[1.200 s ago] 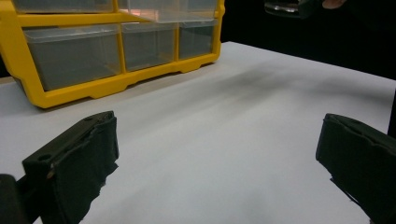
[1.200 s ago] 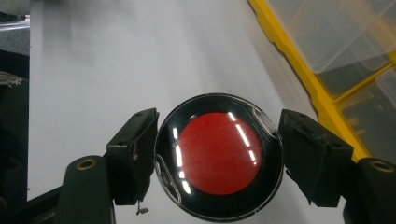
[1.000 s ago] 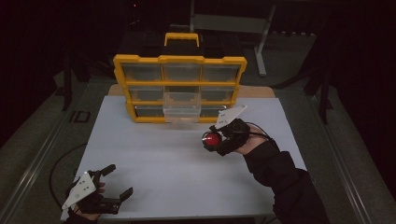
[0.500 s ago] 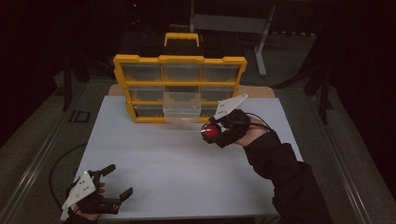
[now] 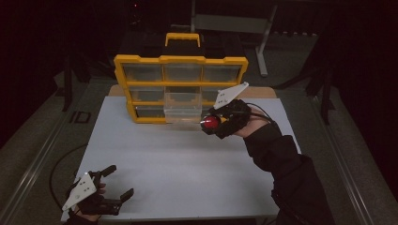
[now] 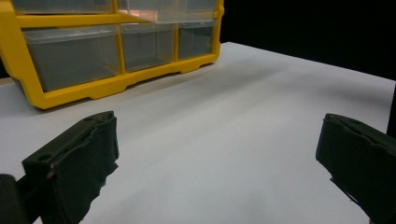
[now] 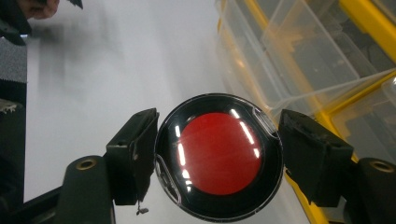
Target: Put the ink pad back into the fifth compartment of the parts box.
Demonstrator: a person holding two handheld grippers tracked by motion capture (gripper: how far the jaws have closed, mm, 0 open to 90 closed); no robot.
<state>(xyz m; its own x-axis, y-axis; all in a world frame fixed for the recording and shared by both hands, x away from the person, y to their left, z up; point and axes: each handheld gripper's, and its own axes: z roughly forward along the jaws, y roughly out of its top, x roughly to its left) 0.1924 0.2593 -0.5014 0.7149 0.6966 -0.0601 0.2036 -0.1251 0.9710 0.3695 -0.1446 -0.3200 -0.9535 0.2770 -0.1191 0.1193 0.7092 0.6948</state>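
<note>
My right gripper (image 5: 211, 124) (image 7: 219, 149) is shut on a round black disc with a red centre (image 5: 210, 123) (image 7: 218, 155), held in the air just right of a clear drawer (image 5: 181, 108) (image 7: 299, 51) pulled out of the yellow organizer (image 5: 180, 84) (image 6: 60, 88). The disc sits squarely between both pads (image 7: 135, 149). My left gripper (image 5: 115, 184) (image 6: 219, 158) rests low at the near left corner of the white table (image 5: 187, 164), open, with nothing between its fingers (image 6: 79, 158).
The yellow organizer with several clear drawers stands at the table's far edge and has a handle (image 5: 183, 38) on top. A metal stand (image 5: 263, 33) is behind it on the dark floor. A cable (image 5: 58, 164) trails off the left side.
My right gripper has risen with the red disc and moved a little toward the pulled-out drawer. The left gripper has stayed put.
</note>
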